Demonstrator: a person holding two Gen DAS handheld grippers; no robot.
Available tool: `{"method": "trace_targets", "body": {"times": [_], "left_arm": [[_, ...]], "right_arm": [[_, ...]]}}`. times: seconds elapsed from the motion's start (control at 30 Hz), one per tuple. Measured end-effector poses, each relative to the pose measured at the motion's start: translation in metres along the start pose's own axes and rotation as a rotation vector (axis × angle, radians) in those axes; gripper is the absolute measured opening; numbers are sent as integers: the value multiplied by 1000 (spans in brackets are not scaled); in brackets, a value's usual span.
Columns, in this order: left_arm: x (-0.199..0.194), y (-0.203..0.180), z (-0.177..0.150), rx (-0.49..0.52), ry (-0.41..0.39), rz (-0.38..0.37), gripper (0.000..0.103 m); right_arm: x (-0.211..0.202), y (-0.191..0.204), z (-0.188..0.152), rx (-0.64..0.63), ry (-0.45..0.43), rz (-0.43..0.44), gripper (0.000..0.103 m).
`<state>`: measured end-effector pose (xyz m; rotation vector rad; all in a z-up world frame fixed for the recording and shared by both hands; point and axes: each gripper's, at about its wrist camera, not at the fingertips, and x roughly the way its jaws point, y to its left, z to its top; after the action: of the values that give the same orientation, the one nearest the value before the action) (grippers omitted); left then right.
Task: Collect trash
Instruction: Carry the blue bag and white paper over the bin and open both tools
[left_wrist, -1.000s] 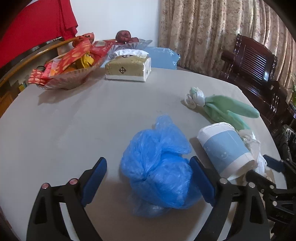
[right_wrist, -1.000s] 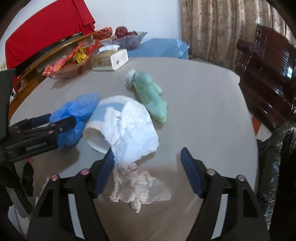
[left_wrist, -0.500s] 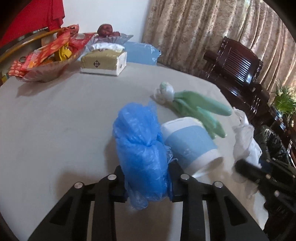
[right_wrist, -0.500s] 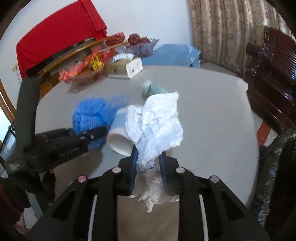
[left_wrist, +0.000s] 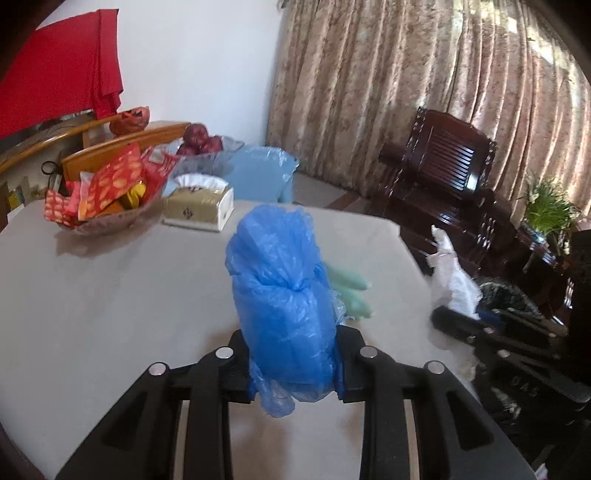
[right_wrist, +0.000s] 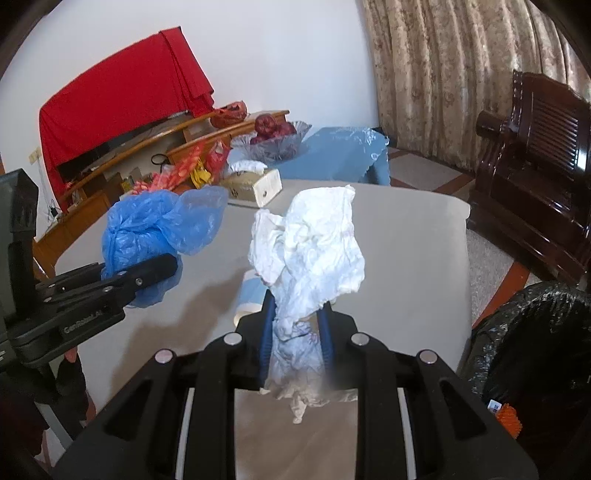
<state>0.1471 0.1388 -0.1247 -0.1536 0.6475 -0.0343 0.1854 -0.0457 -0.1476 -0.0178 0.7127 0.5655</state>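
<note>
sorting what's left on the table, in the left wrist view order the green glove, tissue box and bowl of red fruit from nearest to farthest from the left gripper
From the left gripper, shut on the blue plastic bag:
1. Green glove, just right of and behind the bag.
2. Tissue box, farther back and to the left.
3. Bowl of red fruit, farthest, behind the tissue box.

Tissue box (left_wrist: 199, 206) beside snack basket (left_wrist: 107, 218)
</note>
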Motion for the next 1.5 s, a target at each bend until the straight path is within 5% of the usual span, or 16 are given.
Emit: {"method": "trace_targets", "body": {"times": [0.6, 1.5], "left_arm": [[-30, -67, 11, 89, -65, -79, 29], [15, -259, -29, 363, 40, -359, 29]], "right_arm": [[-80, -37, 10, 50, -122, -67, 22], [-182, -192, -82, 249, -142, -375, 22]]}}
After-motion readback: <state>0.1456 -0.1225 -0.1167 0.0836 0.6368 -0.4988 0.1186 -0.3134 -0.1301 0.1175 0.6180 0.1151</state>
